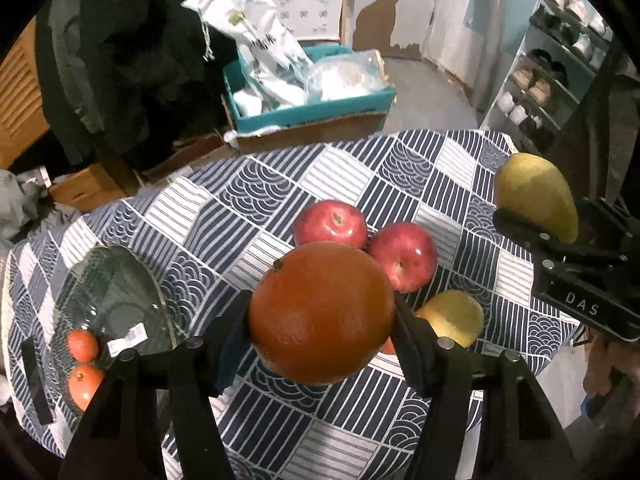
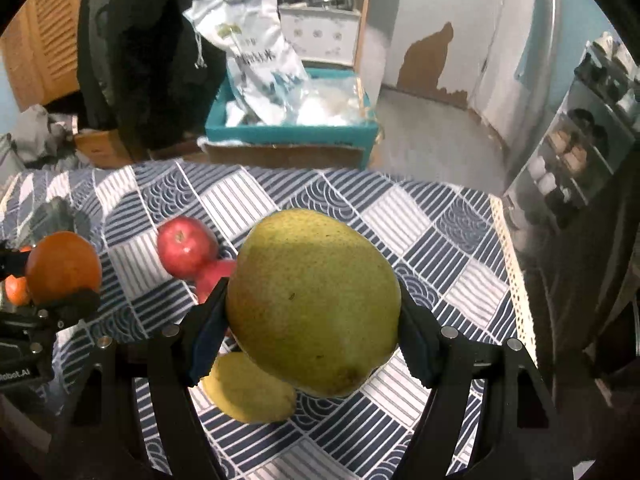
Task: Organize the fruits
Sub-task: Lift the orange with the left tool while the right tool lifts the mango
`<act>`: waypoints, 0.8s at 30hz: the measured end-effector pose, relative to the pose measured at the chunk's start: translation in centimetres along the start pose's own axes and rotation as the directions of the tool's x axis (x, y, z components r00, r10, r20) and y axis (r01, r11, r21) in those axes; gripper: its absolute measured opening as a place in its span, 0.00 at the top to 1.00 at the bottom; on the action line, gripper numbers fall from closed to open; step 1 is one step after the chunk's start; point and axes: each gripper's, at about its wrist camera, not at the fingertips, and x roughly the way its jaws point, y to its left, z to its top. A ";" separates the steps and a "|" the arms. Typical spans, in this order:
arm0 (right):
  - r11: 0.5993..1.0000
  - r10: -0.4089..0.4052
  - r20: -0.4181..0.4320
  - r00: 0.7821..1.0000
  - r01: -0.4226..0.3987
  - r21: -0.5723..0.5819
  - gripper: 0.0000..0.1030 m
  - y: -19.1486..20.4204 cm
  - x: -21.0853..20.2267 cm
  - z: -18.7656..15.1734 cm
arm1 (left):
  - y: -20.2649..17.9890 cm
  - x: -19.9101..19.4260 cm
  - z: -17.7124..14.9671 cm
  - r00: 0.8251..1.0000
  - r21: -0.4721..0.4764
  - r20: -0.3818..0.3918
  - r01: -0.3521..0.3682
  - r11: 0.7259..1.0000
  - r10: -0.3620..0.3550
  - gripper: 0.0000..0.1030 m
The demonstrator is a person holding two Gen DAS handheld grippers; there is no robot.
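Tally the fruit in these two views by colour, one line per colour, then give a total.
Orange: 3 – big orange, two small ones in the glass bowl
Red: 2 – apples
Yellow-green: 2 – held pear, pear on the cloth
Total: 7

A large orange (image 1: 322, 312) and a green pear (image 2: 314, 300) are held aloft. Two red apples (image 1: 331, 224) touch on the cloth beside a yellow fruit (image 1: 454, 318), perhaps a lemon. Two small oranges (image 1: 82, 345) sit in the glass plate (image 1: 116, 284).
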 end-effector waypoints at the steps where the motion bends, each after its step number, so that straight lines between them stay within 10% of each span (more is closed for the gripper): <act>1: 1.000 0.000 0.009 1.000 0.000 -0.001 0.27 0.1 -0.4 0.1 | 0.2 -0.4 0.0 1.000 -0.002 0.009 0.000 1.000 0.000 0.35; 24: 0.997 0.067 0.176 0.982 -0.060 -0.046 0.27 3.8 -8.0 2.9 | 4.9 -8.2 -0.1 0.988 -0.088 0.150 -0.027 0.996 0.040 0.35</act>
